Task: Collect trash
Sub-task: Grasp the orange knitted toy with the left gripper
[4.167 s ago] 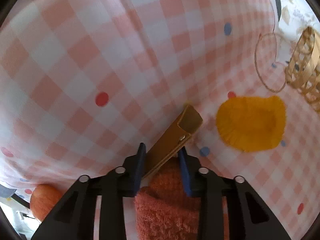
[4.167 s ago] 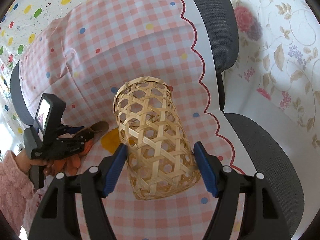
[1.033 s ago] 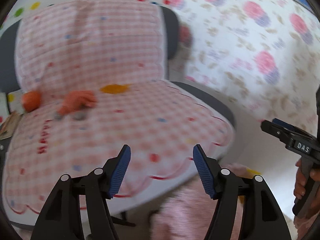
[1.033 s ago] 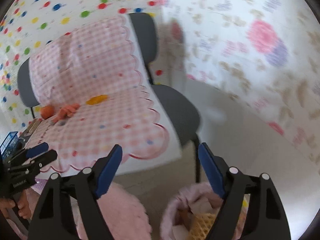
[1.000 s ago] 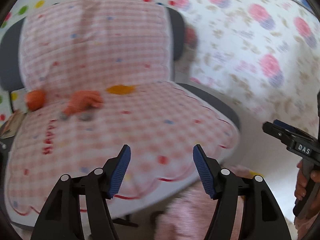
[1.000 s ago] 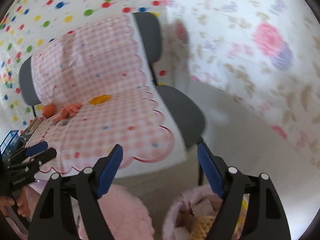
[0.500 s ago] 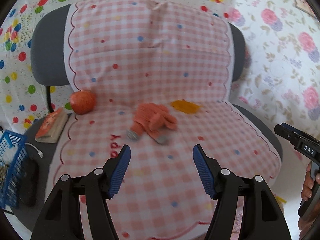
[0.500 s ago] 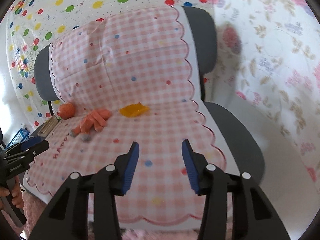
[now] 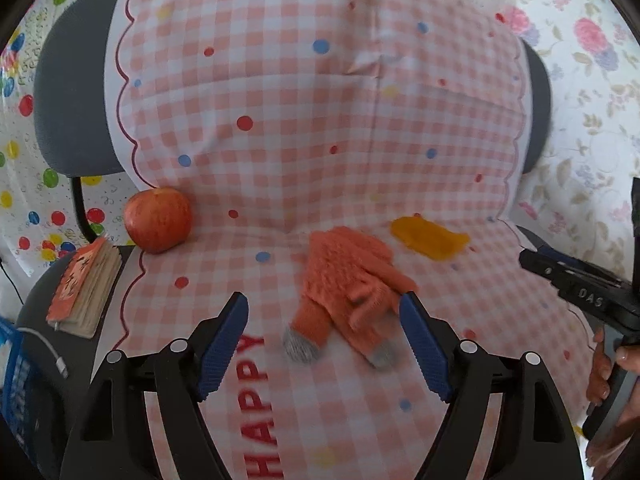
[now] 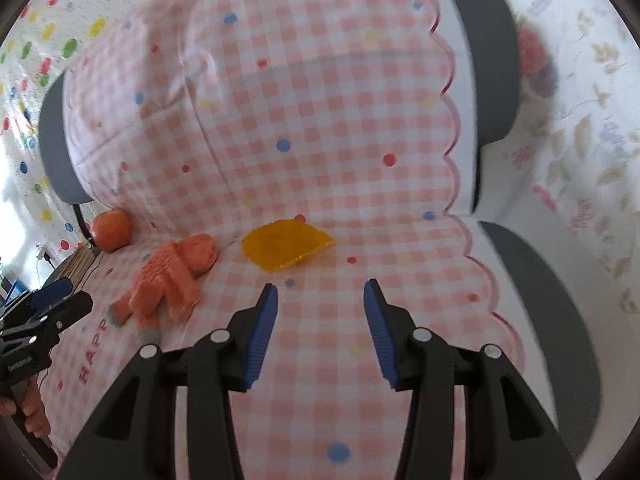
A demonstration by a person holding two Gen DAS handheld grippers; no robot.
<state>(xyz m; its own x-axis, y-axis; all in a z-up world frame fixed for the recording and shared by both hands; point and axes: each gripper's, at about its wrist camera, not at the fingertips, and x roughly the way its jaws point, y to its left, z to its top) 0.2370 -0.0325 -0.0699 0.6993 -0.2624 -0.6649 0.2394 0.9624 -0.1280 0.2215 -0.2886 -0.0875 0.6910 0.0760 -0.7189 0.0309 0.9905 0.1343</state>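
A flat yellow-orange wrapper (image 9: 430,238) lies at the back of the seat of a chair under a pink checked cover (image 9: 360,400); it also shows in the right wrist view (image 10: 286,249). A pair of orange knitted gloves (image 9: 346,292) lies to its left, and shows in the right wrist view (image 10: 172,280) too. My left gripper (image 9: 324,344) is open and empty, just in front of the gloves. My right gripper (image 10: 320,320) is open and empty, a little in front of the yellow wrapper.
A red apple (image 9: 157,220) sits at the seat's back left corner. A small orange book (image 9: 84,288) and a white cable (image 9: 48,350) lie on a grey stool to the left. The other gripper (image 9: 580,292) shows at the right edge.
Both grippers have moved in closer to the chair seat. The left one now hovers by the gloves, the right one by the yellow wrapper. Both stay open and empty.
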